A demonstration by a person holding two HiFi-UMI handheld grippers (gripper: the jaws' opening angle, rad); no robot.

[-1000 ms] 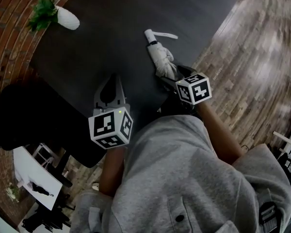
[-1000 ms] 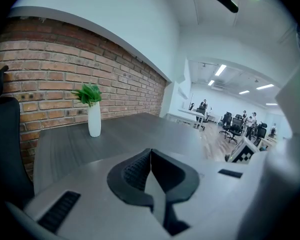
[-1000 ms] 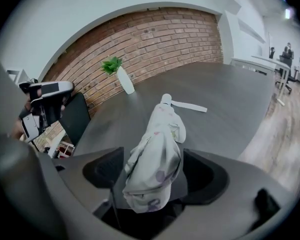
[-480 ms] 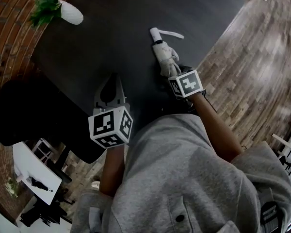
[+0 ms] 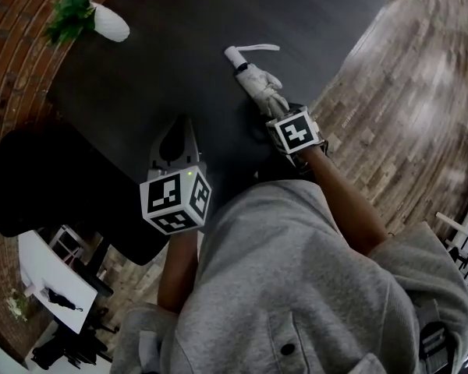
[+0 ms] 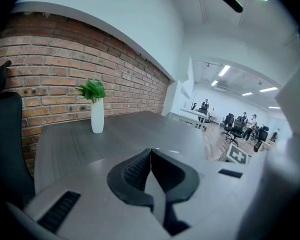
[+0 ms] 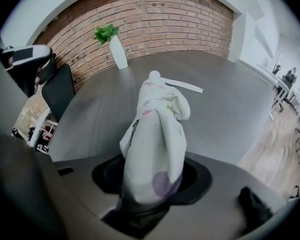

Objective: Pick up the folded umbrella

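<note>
The folded umbrella [image 5: 257, 80], white fabric with a white handle and a loose strap, lies on the dark table [image 5: 179, 53] near its right edge. My right gripper [image 5: 274, 111] points steeply down over the umbrella's near end. In the right gripper view the umbrella [image 7: 155, 134] fills the gap of the right gripper [image 7: 152, 184]; the jaws are closing and both pads touch the fabric. My left gripper [image 5: 178, 127] rests at the table's near side, well left of the umbrella. In its own view the left gripper [image 6: 150, 156] is shut with nothing in it.
A white vase with a green plant [image 5: 101, 23] stands at the table's far left by the brick wall, also visible as the vase [image 6: 97, 118]. A black chair [image 5: 31, 178] sits left of the table. Wooden floor [image 5: 405, 107] lies beyond the table's right edge.
My right gripper has sunk onto the umbrella's near end and its jaws have narrowed around it. The umbrella's handle end has swung a little left. The left gripper has stayed put.
</note>
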